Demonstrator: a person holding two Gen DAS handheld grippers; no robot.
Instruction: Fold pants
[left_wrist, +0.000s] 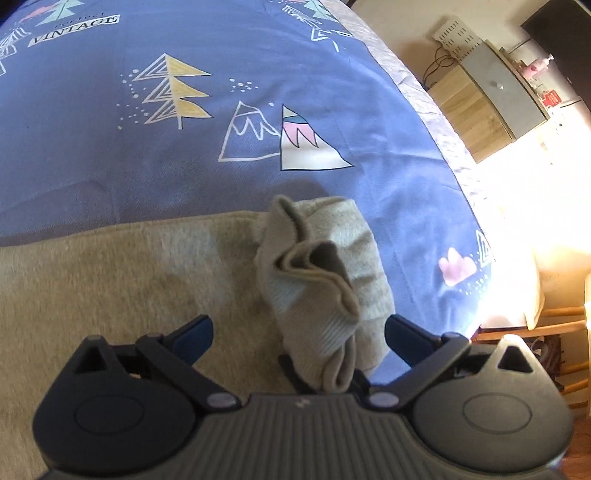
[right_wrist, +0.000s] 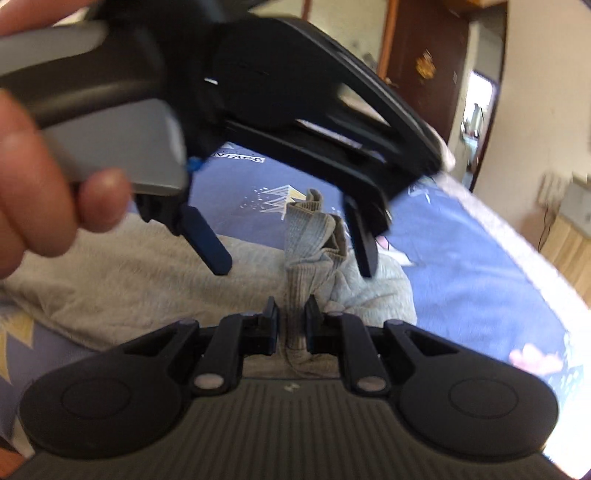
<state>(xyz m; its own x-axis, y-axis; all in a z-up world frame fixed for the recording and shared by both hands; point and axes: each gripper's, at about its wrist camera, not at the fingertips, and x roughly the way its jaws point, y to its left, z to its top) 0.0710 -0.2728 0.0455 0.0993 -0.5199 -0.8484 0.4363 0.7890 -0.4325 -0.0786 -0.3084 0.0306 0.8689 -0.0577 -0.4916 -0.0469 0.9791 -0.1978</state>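
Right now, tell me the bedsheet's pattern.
Blue bedsheet printed with trees, mountains and "VINTAGE" labels; clearest in the left wrist view.

A home bedroom: a bed (left_wrist: 424, 110) under a blue sheet (left_wrist: 221, 155) printed with trees and mountains fills the view. At two o'clock, a wooden cabinet (left_wrist: 469, 107) stands by the wall; a dark wooden door (right_wrist: 424, 55) at one o'clock.

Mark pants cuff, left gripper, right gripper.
pants cuff (left_wrist: 314, 280): left wrist view, ribbed bunched end.
left gripper (right_wrist: 295, 247): right wrist view, midway between its spread fingertips.
right gripper (right_wrist: 293, 314): right wrist view, midway between fingertips pinching the cuff.
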